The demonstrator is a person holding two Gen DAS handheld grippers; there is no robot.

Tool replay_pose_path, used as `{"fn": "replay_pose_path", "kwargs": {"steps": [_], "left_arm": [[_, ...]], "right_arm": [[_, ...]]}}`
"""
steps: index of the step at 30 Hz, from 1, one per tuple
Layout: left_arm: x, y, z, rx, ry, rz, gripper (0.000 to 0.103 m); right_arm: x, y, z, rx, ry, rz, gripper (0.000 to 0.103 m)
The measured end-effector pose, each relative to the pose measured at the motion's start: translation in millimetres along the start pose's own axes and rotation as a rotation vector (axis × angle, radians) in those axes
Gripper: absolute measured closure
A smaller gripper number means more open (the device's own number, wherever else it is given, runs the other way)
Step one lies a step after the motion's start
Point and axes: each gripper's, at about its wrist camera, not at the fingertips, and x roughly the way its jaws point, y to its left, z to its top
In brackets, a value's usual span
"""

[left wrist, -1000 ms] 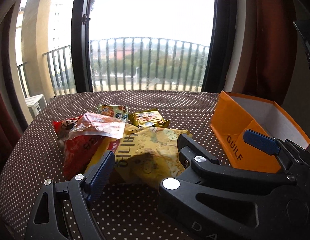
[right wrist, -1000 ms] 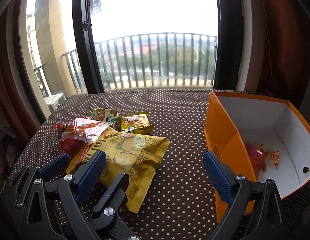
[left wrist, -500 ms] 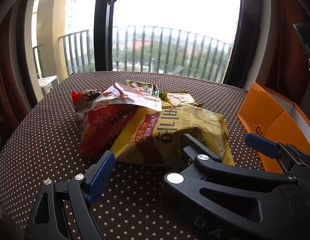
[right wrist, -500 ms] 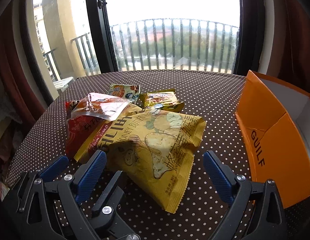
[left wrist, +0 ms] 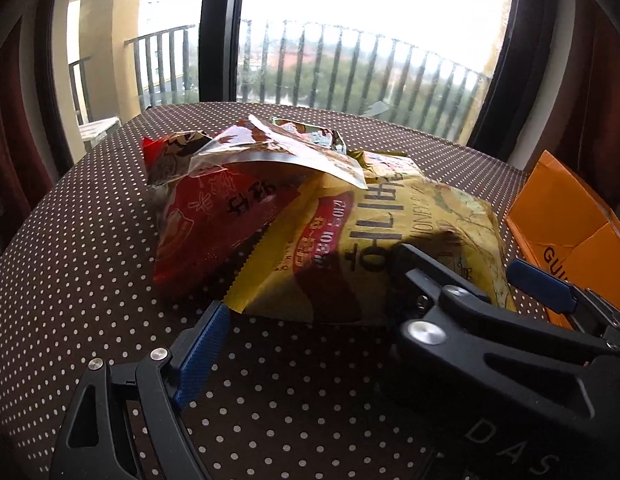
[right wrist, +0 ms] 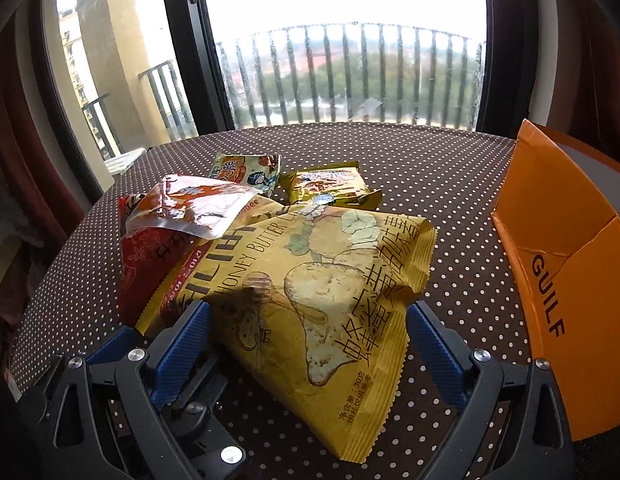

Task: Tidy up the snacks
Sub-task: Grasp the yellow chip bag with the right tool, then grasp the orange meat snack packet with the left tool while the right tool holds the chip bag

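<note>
two tools gaping wide, gripping nothing, right tool straddling yellow chip bag, left tool at its edge

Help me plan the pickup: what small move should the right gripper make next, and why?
Probably close the right gripper on the yellow chip bag. The bag's near end already lies between its open jaws, on top of the pile, and the orange box stands open just to the right.

- Left wrist camera looks forward and down along its tongs, close over the counter, facing the balcony window.
- Right wrist camera, just beside it, shares the yellow chip bag and orange box.
</note>
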Motion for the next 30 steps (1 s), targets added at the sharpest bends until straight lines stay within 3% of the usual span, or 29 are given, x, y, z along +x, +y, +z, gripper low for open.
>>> {"fn": "replay_pose_path", "kwargs": {"steps": [3,6,8,16,24,30], "left_arm": [[4,-3,-1,0.019,0.011,-0.003,0.016],[6,-5,-2,0.014,0.024,-0.013,0.016],[6,-4,-3,0.003,0.030,-0.016,0.016],[-3,-10,-5,0.030,0.011,0.017,0.016],[-6,-24,2,0.061,0.006,-0.004,0.016],[0,-36,11,0.081,0.013,-0.003,0.016]], "right_arm": [[3,0,-1,-0.001,0.001,0.003,0.006],[4,-3,-3,0.003,0.004,0.022,0.018],[3,-4,-3,0.006,0.003,0.054,0.035],[-6,-15,-4,0.053,-0.009,0.096,0.060],[-36,-36,-3,0.090,-0.117,0.047,0.061],[-40,-55,0,0.129,-0.134,0.017,0.061]]}}
